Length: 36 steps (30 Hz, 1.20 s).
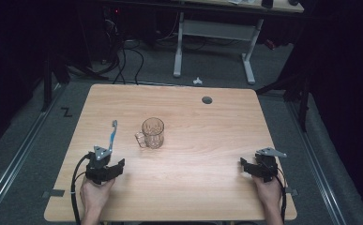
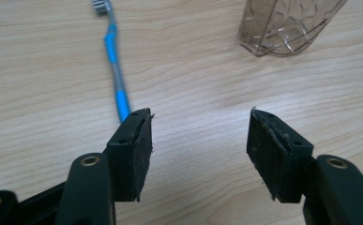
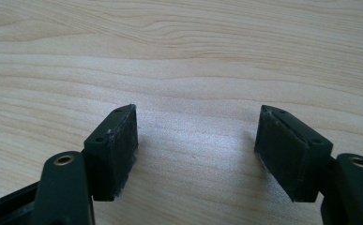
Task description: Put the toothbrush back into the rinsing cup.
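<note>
The place looked like a lab or test room rather than a home. A lone wooden bench (image 1: 179, 187) stood on grey carpet (image 1: 216, 70), ringed by darkness. At twelve o'clock a white-legged desk (image 1: 214, 33) stood against the back, and at eleven o'clock black cables (image 1: 123, 61) lay tangled on the floor. Metal rails (image 1: 19, 154) ran along the floor at nine and three o'clock.

Light wooden table (image 1: 207, 187) with a round grommet hole (image 1: 207, 100); grey carpeted floor (image 1: 216, 70) around it; behind, a white-legged desk (image 1: 214, 30); black cables (image 1: 123, 61) trailing at upper left; dark, unlit surroundings.
</note>
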Each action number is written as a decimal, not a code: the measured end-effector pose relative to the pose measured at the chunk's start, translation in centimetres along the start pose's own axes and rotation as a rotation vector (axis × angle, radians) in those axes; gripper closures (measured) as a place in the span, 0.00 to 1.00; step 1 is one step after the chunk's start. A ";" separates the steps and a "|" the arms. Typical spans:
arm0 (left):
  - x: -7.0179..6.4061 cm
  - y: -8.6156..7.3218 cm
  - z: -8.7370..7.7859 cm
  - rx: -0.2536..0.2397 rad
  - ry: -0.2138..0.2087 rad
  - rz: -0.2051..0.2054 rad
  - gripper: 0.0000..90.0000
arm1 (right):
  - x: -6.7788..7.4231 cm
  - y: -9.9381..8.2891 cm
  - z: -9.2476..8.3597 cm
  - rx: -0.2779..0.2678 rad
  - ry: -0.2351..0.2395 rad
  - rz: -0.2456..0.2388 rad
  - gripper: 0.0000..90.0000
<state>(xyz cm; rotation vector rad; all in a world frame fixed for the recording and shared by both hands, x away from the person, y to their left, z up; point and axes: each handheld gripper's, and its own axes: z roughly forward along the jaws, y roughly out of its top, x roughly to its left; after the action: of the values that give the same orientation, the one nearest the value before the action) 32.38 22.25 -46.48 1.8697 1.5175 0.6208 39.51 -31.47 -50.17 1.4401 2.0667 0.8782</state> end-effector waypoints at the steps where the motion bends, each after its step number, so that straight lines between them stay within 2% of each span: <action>1: 0.1 0.1 -0.1 0.004 0.005 0.001 0.46 | 0.0 0.0 0.0 0.000 0.000 0.000 0.34; 9: 1.0 1.3 -0.2 0.032 0.020 0.010 0.48 | 0.0 0.0 0.0 -0.001 0.000 0.000 0.34; 16: 1.6 2.4 0.3 0.067 0.037 0.021 0.49 | 0.0 0.0 0.0 -0.001 0.000 0.000 0.34; 21: 1.4 3.0 0.5 0.072 0.052 0.053 0.50 | 0.0 0.0 0.0 -0.001 0.000 0.000 0.34; 25: 1.5 3.5 0.6 0.074 0.054 0.061 0.51 | 0.0 0.0 0.0 0.000 0.000 -0.001 0.34; 36: 1.9 5.2 1.0 0.070 0.050 0.057 0.50 | 0.0 0.0 0.0 -0.001 0.000 0.000 0.34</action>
<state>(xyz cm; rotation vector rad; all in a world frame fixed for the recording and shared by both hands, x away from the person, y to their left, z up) 36.95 23.28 -43.44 1.9695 1.5410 0.6528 39.52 -31.47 -50.17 1.4396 2.0659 0.8786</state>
